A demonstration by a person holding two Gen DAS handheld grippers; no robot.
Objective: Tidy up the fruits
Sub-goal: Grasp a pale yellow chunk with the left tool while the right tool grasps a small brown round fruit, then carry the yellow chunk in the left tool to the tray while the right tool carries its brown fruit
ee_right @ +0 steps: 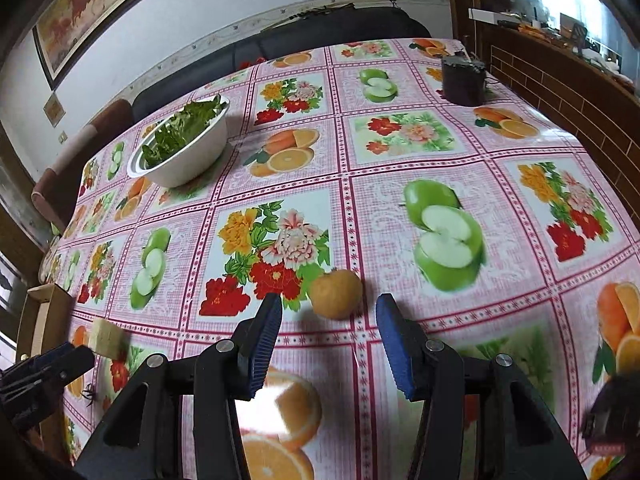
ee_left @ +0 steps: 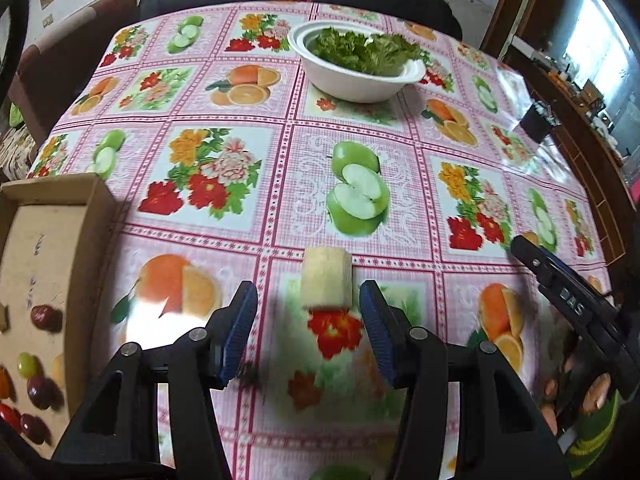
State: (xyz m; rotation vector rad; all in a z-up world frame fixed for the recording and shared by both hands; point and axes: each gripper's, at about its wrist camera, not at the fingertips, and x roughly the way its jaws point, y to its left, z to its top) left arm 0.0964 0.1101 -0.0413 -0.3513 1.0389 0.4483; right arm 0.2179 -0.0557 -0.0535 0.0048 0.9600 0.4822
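The left gripper (ee_left: 308,300) is held above the tablecloth (ee_left: 280,200) with jaws spread and nothing clamped; a pale, cut block of fruit (ee_left: 327,280) is seen lying on the cloth just past the blue pads (ee_left: 240,328), between their lines but untouched. At the near left a cardboard tray (ee_left: 96,216) is seen, with a green grape (ee_left: 27,364) and several dark red small fruits (ee_left: 45,318) laid inside it. A white bowl (ee_left: 352,84) of leafy greens (ee_left: 360,50) is set at the far middle of the table.

The right gripper (ee_right: 328,312) is likewise released, jaws apart. A round yellow-brown fruit (ee_right: 336,294) is seen resting on the cloth just beyond the fingertips, not gripped. A dark box-like object (ee_right: 464,80) is placed at the far right. The left gripper is visible at the near left edge of the right view, beside the pale block.
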